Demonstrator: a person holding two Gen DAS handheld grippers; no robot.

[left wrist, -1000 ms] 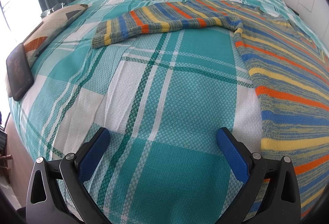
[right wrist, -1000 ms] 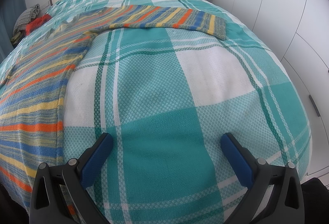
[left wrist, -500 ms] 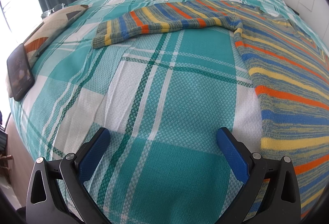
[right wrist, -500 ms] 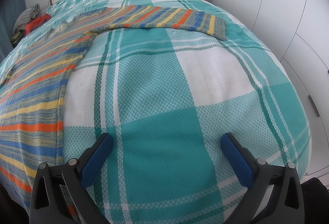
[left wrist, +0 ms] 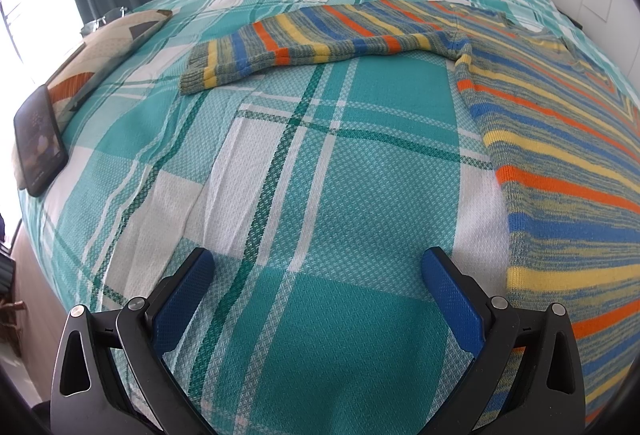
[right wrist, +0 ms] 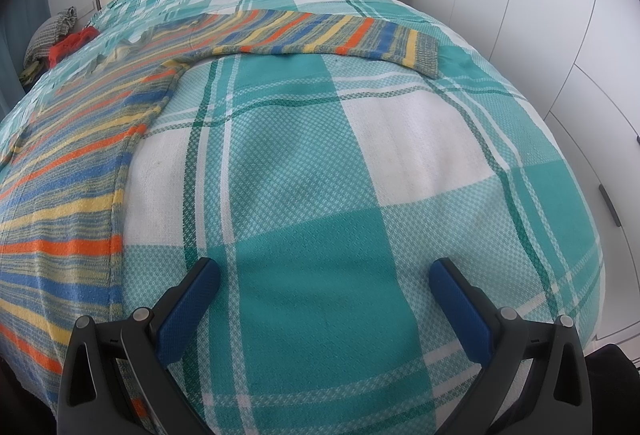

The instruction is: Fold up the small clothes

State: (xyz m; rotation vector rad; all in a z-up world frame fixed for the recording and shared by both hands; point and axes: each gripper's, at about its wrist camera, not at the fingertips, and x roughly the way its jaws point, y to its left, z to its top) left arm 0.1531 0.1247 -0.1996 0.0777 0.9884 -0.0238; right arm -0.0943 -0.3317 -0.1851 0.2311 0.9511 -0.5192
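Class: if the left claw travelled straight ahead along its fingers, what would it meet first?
Probably the bare plaid bedspread. The open left claw points at it; the striped sweater's sleeve lies farther on, though fisheye depth is unclear.

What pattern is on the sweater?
Sweater: orange, yellow and blue stripes over a greyish ground, clearest in the left wrist view.

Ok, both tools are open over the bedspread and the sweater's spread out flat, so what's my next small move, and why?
Probably take the left tool forward to the cuff of the sleeve and close on it. The striped sweater lies unfolded with both sleeves stretched out sideways, and neither tool holds anything. The right tool could mirror this at the other cuff, folding the sleeves inward first.
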